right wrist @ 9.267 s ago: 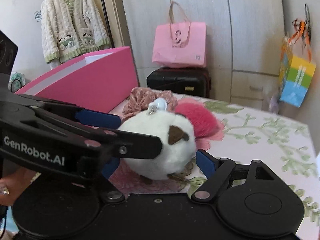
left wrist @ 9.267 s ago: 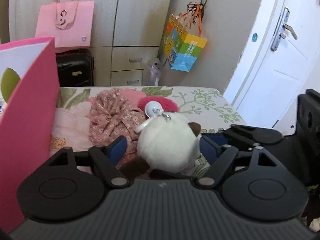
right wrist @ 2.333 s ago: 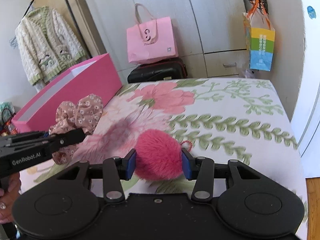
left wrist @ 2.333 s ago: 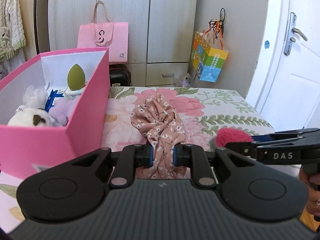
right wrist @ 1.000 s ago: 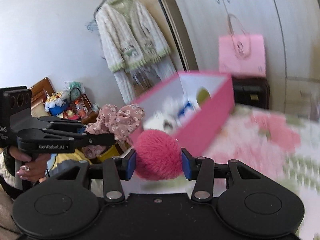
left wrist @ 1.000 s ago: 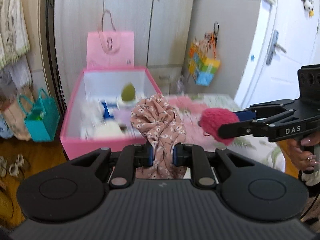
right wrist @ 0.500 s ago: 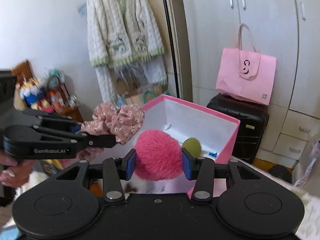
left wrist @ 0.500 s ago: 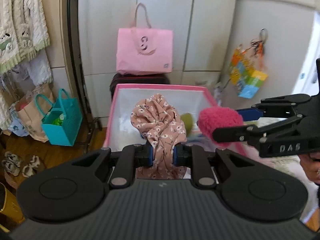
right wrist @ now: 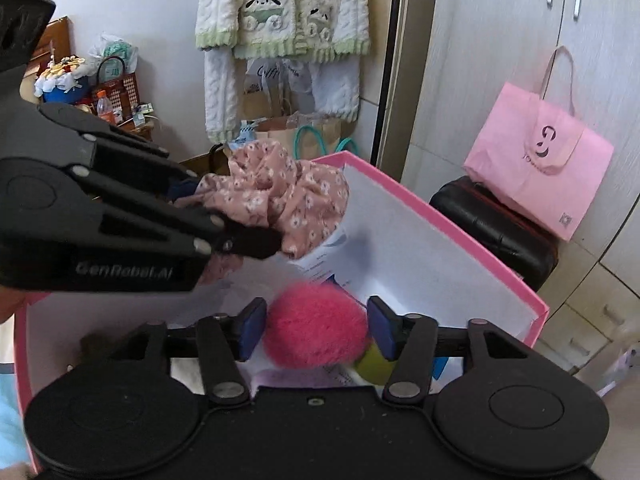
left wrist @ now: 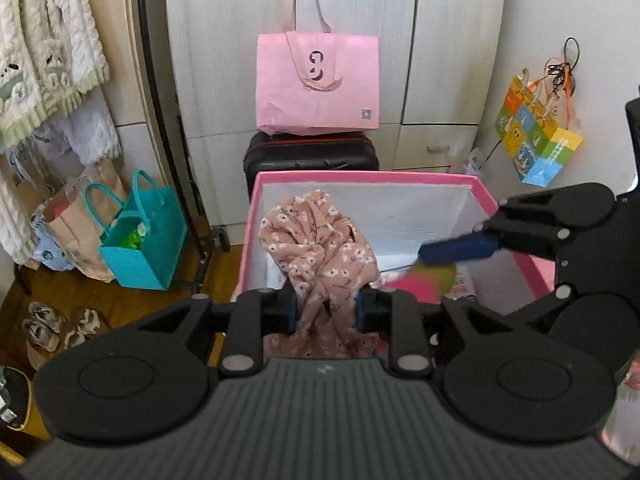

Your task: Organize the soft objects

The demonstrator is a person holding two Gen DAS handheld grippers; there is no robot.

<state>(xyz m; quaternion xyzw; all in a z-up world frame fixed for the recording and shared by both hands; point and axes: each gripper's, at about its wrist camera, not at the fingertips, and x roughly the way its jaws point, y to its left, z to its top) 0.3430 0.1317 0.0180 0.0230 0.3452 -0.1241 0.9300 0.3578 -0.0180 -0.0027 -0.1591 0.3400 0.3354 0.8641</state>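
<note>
Jaws of the right gripper [right wrist: 316, 330] have just been opening, freeing the fluffy pink pompom [right wrist: 316, 334] over the pink cardboard box [right wrist: 472, 252]; the left gripper [left wrist: 325, 307], loosening too, barely pinches the floral pink fabric scrunchie [left wrist: 316, 256].

The left wrist camera sits just behind its own fingers [left wrist: 286, 312], looking forward and downward into the pink box [left wrist: 360, 177] from close range, with the wardrobe [left wrist: 448, 40] straight behind. The right wrist camera looks over its fingers [right wrist: 252, 328] at the same pink box [right wrist: 460, 236] from the other side, angled toward the hanging cardigan [right wrist: 280, 8]. Both views share the box, the pink bag [left wrist: 318, 84] [right wrist: 538, 164] and each other's gripper.
</note>
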